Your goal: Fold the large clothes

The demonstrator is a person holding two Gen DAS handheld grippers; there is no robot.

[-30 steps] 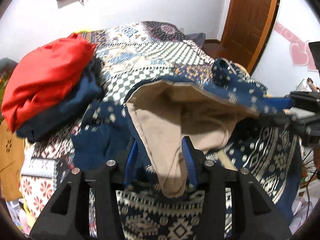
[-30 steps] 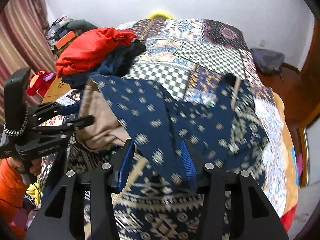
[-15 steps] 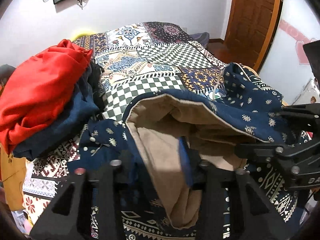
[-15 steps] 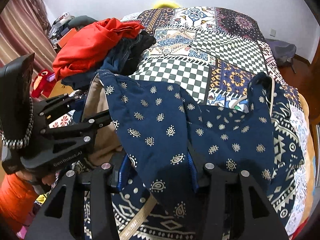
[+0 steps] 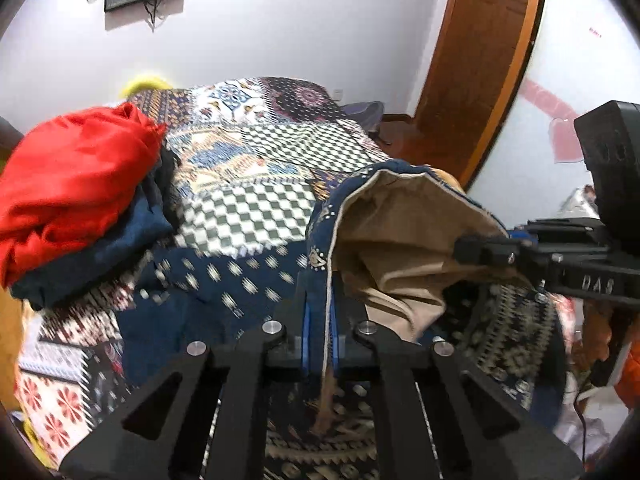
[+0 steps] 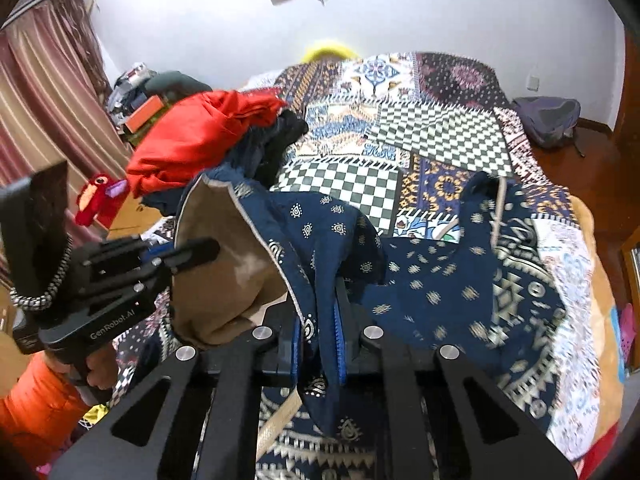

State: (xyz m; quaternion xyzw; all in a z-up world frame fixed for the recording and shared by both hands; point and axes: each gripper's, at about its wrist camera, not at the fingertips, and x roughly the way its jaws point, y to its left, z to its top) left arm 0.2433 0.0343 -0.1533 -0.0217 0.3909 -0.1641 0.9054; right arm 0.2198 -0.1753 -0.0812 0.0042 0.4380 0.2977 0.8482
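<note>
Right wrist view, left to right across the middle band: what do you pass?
Striped curtain → left gripper → tan lining of the navy patterned garment → right gripper shut on that garment → patchwork bedspread.

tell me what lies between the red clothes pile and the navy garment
Checkered patchwork bedspread lies between red pile and navy garment; the right wrist view shows it.

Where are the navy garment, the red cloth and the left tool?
navy garment point(image 6: 344, 232), right wrist view, on its patterned outer side.
red cloth point(image 5: 72, 176), left wrist view, mid-bundle.
left tool point(image 5: 320, 332), left wrist view, between its tips, shut on the garment's edge.
</note>
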